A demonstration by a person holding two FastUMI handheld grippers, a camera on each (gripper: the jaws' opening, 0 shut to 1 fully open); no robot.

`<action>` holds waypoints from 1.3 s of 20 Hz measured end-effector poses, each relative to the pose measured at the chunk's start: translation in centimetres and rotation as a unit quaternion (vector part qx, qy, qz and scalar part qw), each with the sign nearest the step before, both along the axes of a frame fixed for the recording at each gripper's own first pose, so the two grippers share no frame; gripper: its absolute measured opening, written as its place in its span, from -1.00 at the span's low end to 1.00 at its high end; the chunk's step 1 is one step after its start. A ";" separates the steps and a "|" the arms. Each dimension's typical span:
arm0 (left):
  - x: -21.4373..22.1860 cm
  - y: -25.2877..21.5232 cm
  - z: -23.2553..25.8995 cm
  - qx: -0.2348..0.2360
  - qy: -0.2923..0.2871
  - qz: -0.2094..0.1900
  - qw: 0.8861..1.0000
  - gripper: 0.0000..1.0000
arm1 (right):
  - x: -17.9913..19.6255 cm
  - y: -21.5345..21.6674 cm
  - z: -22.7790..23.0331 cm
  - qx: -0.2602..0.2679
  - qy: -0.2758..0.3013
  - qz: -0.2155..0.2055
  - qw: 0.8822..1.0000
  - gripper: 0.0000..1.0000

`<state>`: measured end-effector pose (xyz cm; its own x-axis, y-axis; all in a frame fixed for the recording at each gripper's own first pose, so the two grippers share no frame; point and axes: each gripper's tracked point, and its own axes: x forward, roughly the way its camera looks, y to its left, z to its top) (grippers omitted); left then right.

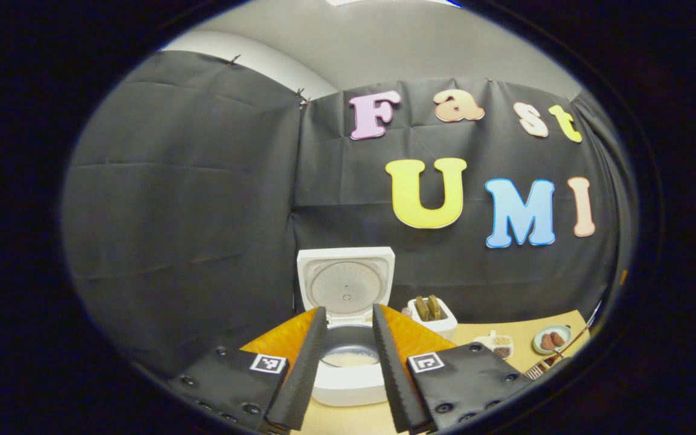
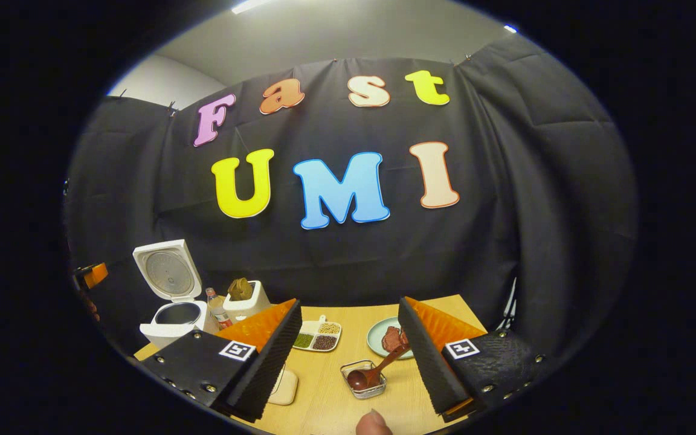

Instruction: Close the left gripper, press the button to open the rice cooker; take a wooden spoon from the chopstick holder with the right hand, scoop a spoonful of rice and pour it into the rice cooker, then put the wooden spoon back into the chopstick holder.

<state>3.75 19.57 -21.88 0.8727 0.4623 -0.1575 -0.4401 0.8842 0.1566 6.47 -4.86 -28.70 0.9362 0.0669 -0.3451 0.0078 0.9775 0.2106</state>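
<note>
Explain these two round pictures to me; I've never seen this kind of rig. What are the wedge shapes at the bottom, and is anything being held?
Each picture comes from a fisheye camera riding on a handheld two-finger gripper; the wedges are that gripper's own fingers. In the left gripper view, the left gripper is open and empty, facing the rice cooker, whose lid stands up, with rice in the pot. In the right gripper view, the right gripper is open and empty above the wooden table. Between its fingers a wooden spoon rests in a small wire holder, beside a divided grain tray and a plate.
</note>
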 end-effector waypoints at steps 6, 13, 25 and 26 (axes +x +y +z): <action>-6.4 -6.2 1.2 0.020 0.032 0.033 0.999 0.87 | 1.4 -3.8 -12.7 0.043 0.066 0.015 0.997 0.96; -9.6 -10.7 0.3 0.033 0.093 0.026 0.995 0.94 | 3.3 -3.5 -21.4 0.084 0.111 0.014 0.990 0.94; -12.8 -10.6 0.1 0.036 0.119 0.056 0.991 0.89 | 6.1 0.2 -24.9 0.169 0.192 0.022 0.966 -0.50; -12.8 -10.4 0.3 0.037 0.116 0.056 0.991 0.95 | 6.5 0.5 -24.8 0.181 0.199 0.023 0.963 -0.60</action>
<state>-9.05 9.15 -21.62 0.7589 0.5728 -0.3098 -0.4798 0.8135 0.3287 12.98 -4.39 -53.48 0.7271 0.2894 -0.6225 0.1162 0.8419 0.5271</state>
